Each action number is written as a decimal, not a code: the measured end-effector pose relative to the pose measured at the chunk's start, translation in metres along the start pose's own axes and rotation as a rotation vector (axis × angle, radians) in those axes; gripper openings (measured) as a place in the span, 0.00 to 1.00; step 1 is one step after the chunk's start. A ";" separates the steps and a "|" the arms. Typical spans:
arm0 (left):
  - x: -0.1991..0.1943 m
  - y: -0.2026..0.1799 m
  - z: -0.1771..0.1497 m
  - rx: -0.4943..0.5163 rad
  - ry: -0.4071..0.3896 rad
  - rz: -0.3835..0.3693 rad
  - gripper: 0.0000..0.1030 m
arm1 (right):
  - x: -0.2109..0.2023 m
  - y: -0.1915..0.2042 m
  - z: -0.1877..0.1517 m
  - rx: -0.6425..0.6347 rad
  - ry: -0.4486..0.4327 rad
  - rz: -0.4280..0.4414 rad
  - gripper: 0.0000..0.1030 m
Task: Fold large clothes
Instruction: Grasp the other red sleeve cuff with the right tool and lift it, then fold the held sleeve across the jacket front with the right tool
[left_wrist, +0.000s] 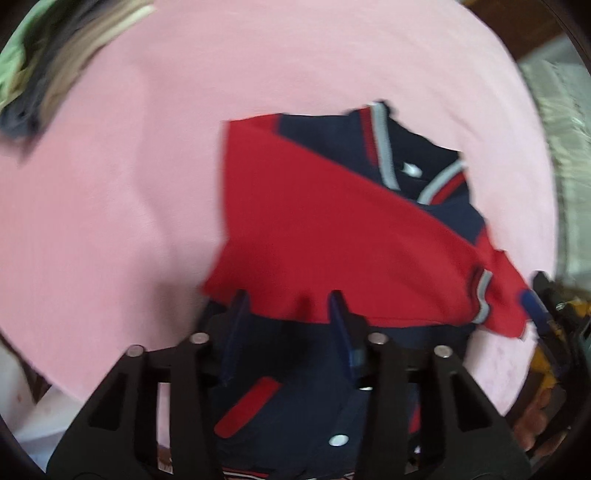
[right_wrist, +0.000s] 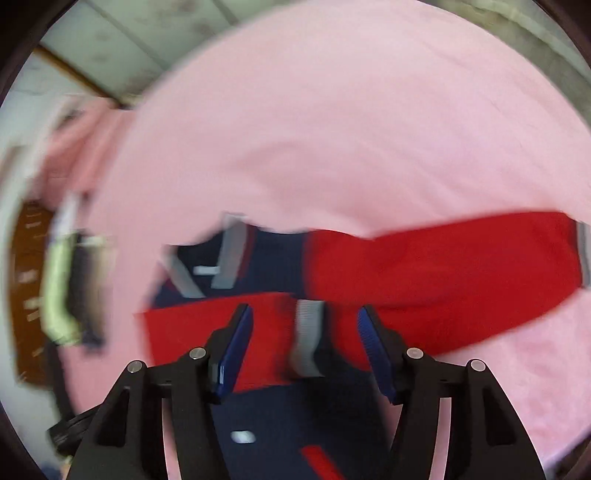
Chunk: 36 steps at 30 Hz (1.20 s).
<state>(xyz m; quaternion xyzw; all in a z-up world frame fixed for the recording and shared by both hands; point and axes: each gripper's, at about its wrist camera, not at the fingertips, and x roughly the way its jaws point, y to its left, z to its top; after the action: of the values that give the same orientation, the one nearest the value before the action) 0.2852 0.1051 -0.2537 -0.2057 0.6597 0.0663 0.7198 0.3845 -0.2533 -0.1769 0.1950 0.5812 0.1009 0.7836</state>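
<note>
**Varsity jacket (left_wrist: 325, 236) half folded on pink sheet**

Jacket work sits mid-fold, both handheld tools poised above it. The left gripper (left_wrist: 291, 306) points almost straight down, its blue pads parted with nothing clamped between them, hovering at the edge of the red sleeve (left_wrist: 295, 221) that lies across the navy body. The right gripper (right_wrist: 304, 325) is also spread, its jaws apart over the sleeve's grey striped cuff (right_wrist: 308, 339) without pinching it; apparently the sleeve is laid inward to narrow the garment for the next fold. The jacket rests near the middle of the pink bedsheet (left_wrist: 110, 184). No containers appear; a blurred heap of other clothes (left_wrist: 48, 66) lies at the sheet's far corner.
</note>
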 end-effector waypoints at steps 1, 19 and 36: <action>0.005 -0.006 0.002 0.000 0.021 0.006 0.38 | 0.013 0.007 -0.004 -0.013 0.057 0.055 0.58; 0.021 0.020 0.028 -0.090 0.084 0.096 0.33 | 0.028 -0.062 -0.035 0.228 -0.161 -0.247 0.25; -0.013 -0.026 0.015 0.037 0.074 0.032 0.33 | -0.036 -0.274 -0.063 0.866 -0.356 -0.269 0.60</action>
<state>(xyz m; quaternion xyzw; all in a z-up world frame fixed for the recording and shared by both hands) 0.3073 0.0891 -0.2351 -0.1840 0.6903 0.0580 0.6973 0.2950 -0.5026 -0.2769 0.4405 0.4466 -0.2875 0.7237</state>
